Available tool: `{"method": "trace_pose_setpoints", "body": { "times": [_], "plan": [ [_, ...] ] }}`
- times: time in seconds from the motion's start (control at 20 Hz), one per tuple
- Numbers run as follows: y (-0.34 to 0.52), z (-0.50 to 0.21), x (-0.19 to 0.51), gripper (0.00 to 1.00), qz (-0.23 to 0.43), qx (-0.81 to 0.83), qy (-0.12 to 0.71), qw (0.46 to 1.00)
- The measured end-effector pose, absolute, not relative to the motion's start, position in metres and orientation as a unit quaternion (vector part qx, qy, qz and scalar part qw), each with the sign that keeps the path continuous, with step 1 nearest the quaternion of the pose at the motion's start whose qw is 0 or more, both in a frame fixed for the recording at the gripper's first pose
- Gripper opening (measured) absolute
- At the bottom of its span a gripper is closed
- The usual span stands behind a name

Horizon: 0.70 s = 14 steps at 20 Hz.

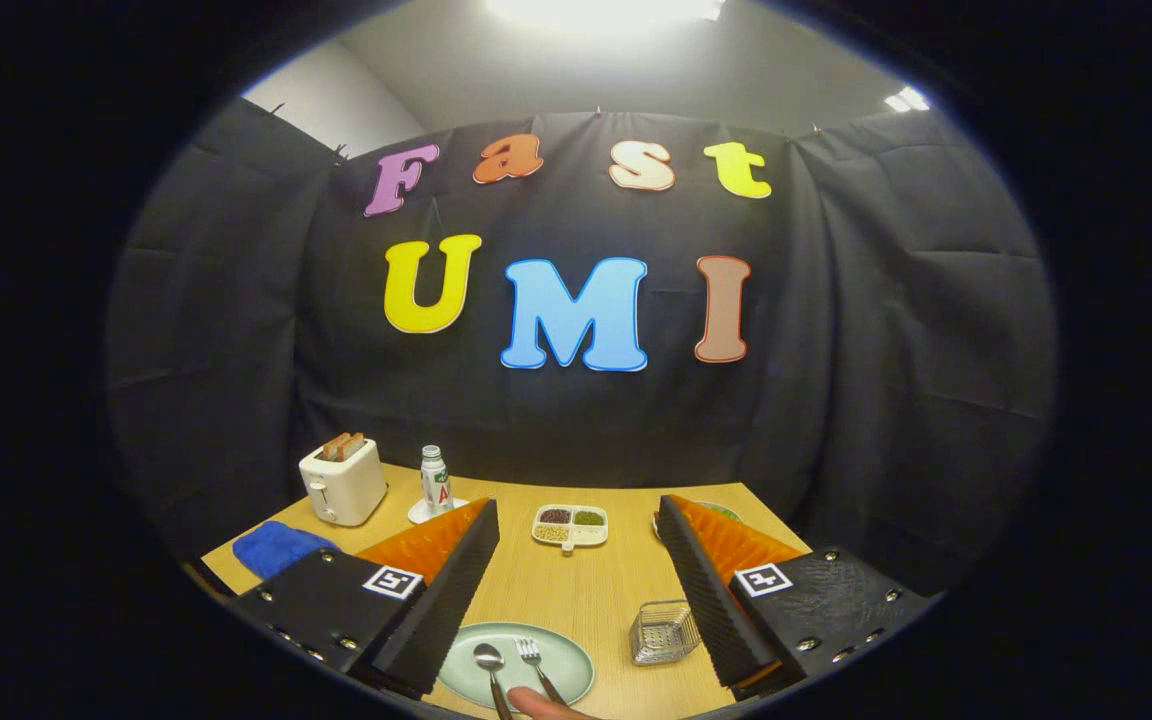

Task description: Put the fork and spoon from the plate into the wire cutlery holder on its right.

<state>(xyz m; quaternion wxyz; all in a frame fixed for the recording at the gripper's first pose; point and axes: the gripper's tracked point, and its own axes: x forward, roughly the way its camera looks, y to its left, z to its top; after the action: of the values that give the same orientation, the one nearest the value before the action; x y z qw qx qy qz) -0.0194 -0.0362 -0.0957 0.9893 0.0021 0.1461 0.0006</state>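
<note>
A pale green plate [566, 655] lies on the wooden table between my fingers, close to me. On it rest a metal spoon [489, 662] and, just to its right, a metal fork [534, 660], both with handles pointing toward me. A fingertip of a person [541, 704] shows at the near rim of the plate. The wire cutlery holder [663, 631] stands to the right of the plate, right by my right finger. My gripper [576, 590] hangs wide open above the table with nothing between its fingers.
At the back left stand a white toaster [342, 482] with toast in it and a small bottle [434, 480] on a saucer. A blue cloth [276, 547] lies at the left. A divided dish of grains [570, 526] sits mid-table, beyond the fingers.
</note>
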Motion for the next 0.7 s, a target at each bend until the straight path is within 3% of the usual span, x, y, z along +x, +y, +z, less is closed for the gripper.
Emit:
{"method": "trace_pose_setpoints", "body": {
  "times": [0.45, 0.7],
  "plan": [
    [-0.018, -0.203, -0.047, 0.98, 0.078, -0.056, 0.285, 0.954],
    [-0.005, -0.268, -0.07, 0.97, 0.117, -0.04, 0.404, 0.907]
  ]
}}
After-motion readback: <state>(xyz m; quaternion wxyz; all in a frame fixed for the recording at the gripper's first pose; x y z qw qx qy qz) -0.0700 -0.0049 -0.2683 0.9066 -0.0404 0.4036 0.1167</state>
